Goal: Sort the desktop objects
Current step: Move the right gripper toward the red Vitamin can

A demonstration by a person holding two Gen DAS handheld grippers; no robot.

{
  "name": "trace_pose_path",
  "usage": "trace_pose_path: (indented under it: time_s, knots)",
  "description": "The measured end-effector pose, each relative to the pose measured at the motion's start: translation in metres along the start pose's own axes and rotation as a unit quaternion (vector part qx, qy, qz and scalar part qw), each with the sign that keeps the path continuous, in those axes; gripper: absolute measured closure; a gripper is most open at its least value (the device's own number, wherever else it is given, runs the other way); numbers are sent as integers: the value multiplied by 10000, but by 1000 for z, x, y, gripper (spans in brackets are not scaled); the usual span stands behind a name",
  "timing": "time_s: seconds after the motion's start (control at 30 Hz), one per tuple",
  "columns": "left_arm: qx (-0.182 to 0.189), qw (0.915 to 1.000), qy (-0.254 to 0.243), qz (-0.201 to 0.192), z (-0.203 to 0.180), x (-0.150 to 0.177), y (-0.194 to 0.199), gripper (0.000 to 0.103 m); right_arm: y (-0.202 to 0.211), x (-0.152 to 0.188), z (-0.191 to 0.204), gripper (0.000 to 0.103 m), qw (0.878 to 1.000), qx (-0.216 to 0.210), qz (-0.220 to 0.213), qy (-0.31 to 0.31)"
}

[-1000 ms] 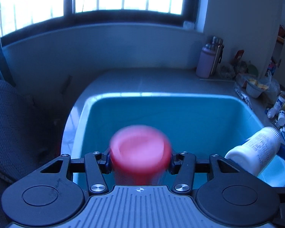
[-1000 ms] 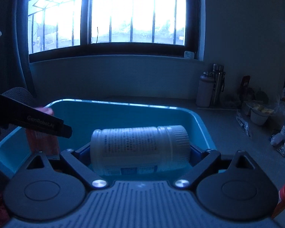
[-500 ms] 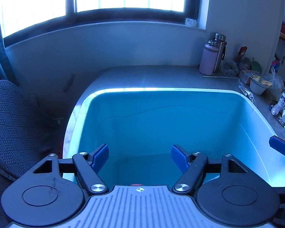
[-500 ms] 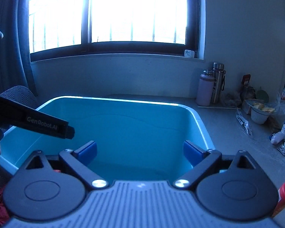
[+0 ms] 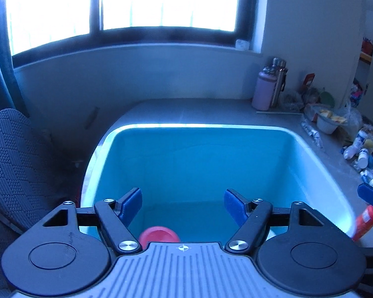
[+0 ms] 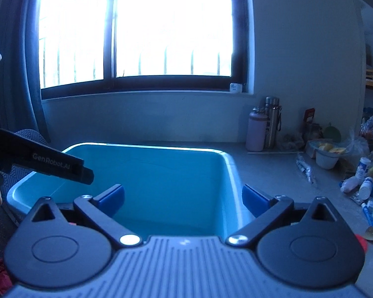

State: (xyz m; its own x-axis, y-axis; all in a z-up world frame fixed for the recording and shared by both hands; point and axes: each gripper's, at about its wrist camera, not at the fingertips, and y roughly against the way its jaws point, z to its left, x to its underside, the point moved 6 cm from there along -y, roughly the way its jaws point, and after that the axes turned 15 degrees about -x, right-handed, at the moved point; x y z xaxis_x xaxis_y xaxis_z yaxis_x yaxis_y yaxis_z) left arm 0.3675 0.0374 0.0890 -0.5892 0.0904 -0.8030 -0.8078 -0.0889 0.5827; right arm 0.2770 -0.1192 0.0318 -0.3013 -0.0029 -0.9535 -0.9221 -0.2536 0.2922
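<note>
1. Your path down into the blue bin (image 5: 211, 164) is open; only a red-lidded jar (image 5: 158, 233) sits at its near wall.
2. Bare counter (image 6: 266, 171) lies right of the bin.
3. Scattered bottles (image 6: 363, 186) crowd the far right.

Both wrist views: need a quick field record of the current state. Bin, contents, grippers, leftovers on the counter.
bin: blue tub, on the grey counter
bin contents: red-lidded jar on the bottom; rest of the floor partly hidden
left gripper: open, nothing between the pads, above the tub
right gripper: jaws opening, nothing between them, above the tub
leftovers: small white bottles and tubes at the right end of the counter
back of counter: pink flask, steel flask
</note>
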Motion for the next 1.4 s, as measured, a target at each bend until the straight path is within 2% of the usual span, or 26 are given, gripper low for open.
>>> trace_pose_path:
  time_s: [0.37, 0.67, 0.87, 1.03, 1.17, 1.4]
  knots:
    - [33, 9997, -181, -143, -54, 46, 73, 28, 75, 26, -44, 0, 9997, 79, -14, -229]
    - [156, 9992, -347, -87, -112, 113, 129, 28, 143, 64, -80, 0, 9986, 353, 99, -377]
    - [336, 9983, -424, 218, -147, 176, 142, 28, 172, 96, -103, 0, 9973, 464, 185, -533]
    - [335, 9977, -493, 329, -165, 212, 143, 28, 187, 116, -123, 0, 9963, 582, 165, -613]
    - [307, 9985, -381, 255, -170, 227, 147, 28, 192, 129, -134, 0, 9959, 608, 188, -647]
    - [171, 9996, -200, 56, -177, 229, 154, 28, 196, 146, -155, 0, 9949, 655, 240, -734]
